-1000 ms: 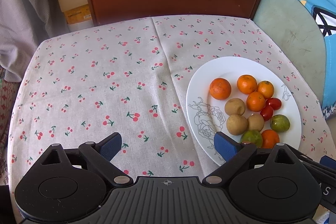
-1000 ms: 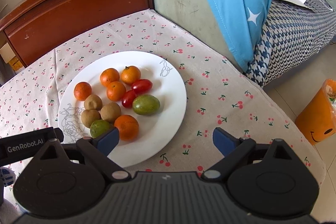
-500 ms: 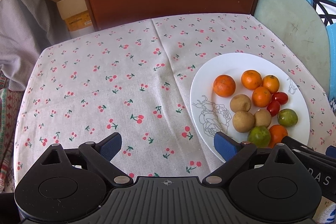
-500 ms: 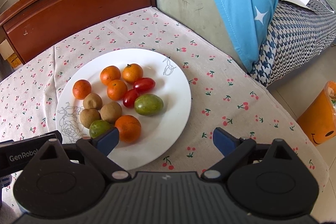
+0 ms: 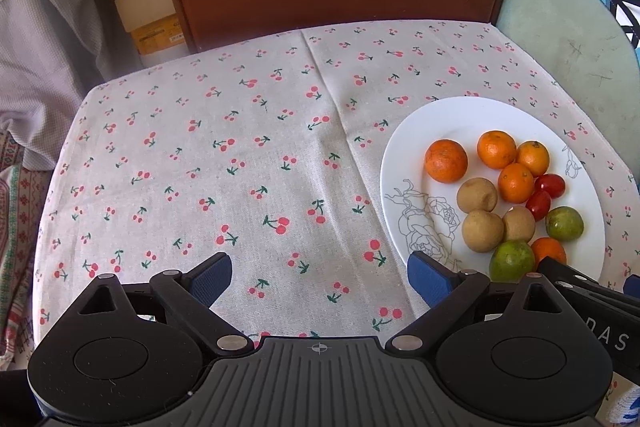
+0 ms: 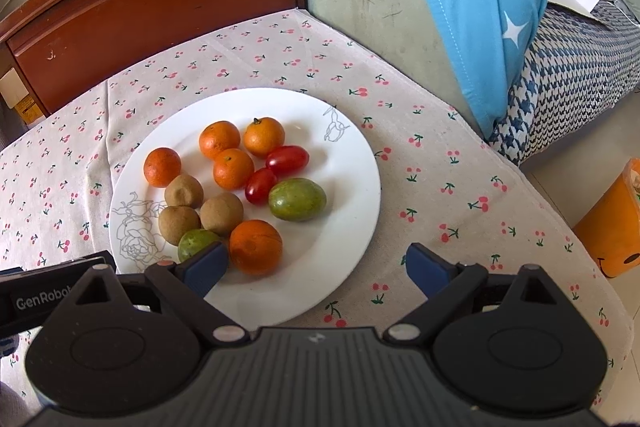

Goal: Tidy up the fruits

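Right wrist: right gripper (image 6: 316,265) fingers spread wide, empty, above the plate (image 6: 352,195); left gripper (image 5: 320,281) likewise, seemingly over cloth.

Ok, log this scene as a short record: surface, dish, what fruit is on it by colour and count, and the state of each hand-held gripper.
surface: cherry-print tablecloth
dish: white round plate with rose line drawing
orange round fruits: five
brown round fruits: three
green oval fruits: two
red cherry tomatoes: two
left hand-held gripper: open, empty, over the cloth
right hand-held gripper: open, empty, over the plate's near edge
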The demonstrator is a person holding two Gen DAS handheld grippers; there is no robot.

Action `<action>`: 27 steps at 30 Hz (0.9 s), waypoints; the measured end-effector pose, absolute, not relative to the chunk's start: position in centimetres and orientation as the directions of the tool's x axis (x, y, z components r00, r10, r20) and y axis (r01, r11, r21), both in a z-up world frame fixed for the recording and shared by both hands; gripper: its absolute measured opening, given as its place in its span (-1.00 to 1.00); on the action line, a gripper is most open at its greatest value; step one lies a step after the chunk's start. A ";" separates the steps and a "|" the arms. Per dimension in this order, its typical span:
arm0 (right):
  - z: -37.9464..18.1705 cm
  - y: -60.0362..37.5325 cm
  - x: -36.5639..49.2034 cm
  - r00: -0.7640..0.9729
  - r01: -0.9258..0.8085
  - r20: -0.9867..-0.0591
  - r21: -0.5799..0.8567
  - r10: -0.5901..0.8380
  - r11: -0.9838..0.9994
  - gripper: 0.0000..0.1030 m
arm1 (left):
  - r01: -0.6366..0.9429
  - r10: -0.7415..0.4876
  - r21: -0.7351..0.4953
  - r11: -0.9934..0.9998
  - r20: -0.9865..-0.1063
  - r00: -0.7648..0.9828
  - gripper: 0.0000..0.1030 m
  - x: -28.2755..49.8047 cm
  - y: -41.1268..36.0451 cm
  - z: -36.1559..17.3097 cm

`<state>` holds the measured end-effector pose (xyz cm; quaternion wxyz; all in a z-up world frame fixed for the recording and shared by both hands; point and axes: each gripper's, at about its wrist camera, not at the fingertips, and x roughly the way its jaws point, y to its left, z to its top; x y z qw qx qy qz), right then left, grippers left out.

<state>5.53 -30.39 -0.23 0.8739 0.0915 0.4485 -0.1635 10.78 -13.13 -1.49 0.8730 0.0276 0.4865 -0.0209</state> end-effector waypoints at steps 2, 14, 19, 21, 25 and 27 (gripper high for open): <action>-0.2 -30.3 5.6 0.545 0.364 -0.813 0.008 -0.206 0.931 0.86 | 0.061 -0.008 0.029 0.998 -0.851 0.525 0.86 10.8 -13.1 -1.5; -0.2 -30.2 5.6 0.543 0.354 -0.813 -0.006 -0.211 0.935 0.86 | 0.066 -0.001 0.039 0.997 -0.854 0.520 0.86 10.7 -13.0 -1.7; 0.2 -30.1 5.3 0.548 0.350 -0.808 -0.012 -0.215 0.937 0.86 | 0.075 -0.007 0.039 0.996 -0.847 0.531 0.86 10.3 -13.0 -1.4; 0.6 -30.0 5.0 0.556 0.347 -0.802 -0.012 -0.216 0.938 0.86 | 0.080 -0.011 0.038 0.996 -0.839 0.543 0.86 10.1 -13.0 -1.1; 1.4 -29.8 4.5 0.573 0.345 -0.789 -0.010 -0.220 0.938 0.86 | 0.098 -0.008 0.061 0.993 -0.808 0.590 0.86 9.3 -13.1 -0.1; 1.9 -29.7 4.3 0.585 0.347 -0.780 -0.008 -0.223 0.938 0.86 | 0.105 -0.016 0.059 0.993 -0.797 0.604 0.86 9.0 -13.1 0.5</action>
